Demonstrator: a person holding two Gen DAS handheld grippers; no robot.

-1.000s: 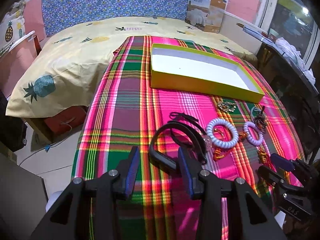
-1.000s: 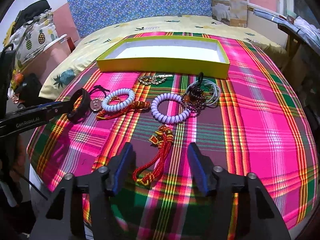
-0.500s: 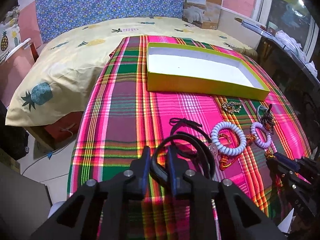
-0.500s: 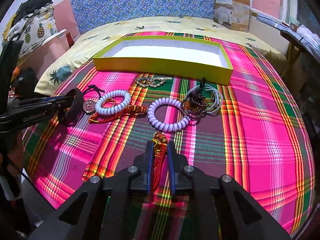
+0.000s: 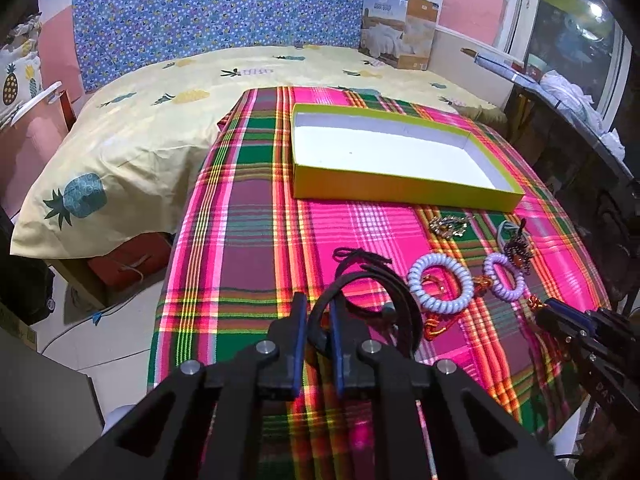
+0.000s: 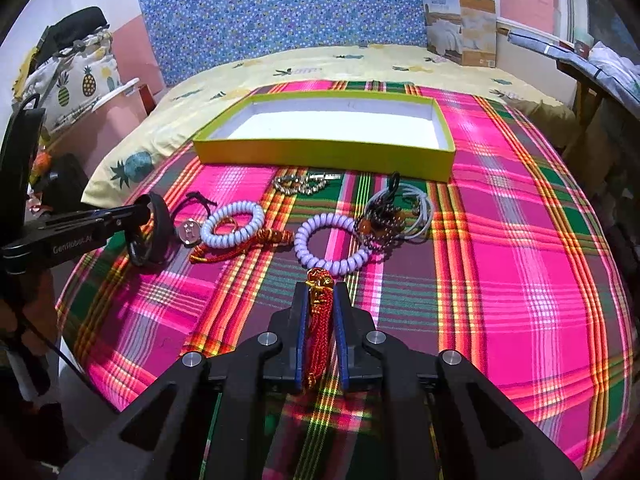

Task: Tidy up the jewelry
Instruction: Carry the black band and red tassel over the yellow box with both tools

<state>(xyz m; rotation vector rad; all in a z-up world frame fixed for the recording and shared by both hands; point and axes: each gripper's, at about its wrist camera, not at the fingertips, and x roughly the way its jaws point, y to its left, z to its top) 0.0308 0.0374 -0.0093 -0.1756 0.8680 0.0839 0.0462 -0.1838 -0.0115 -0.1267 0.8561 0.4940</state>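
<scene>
My left gripper [image 5: 318, 320] is shut on a black band bracelet [image 5: 372, 280] at the near left of the plaid cloth; it also shows in the right wrist view [image 6: 154, 228]. My right gripper [image 6: 320, 300] is shut on a red cord tassel charm [image 6: 318, 320]. A shallow yellow box [image 5: 400, 188] with a white inside stands empty at the far side, also in the right wrist view [image 6: 320, 152]. Between lie two pale spiral bands [image 6: 232, 224] [image 6: 332, 240], a red cord bracelet [image 6: 240, 248], a gold chain [image 6: 300, 184] and a dark bead bracelet [image 6: 384, 216].
The plaid cloth [image 6: 500, 240] covers a table that drops off at the left and near edges. A bed with a pineapple sheet [image 5: 140, 128] lies behind. A cluttered dark desk [image 5: 580, 128] stands at the right.
Both grippers closed: the left on the black band, the right on the red tassel. Both now hold their items slightly raised.
</scene>
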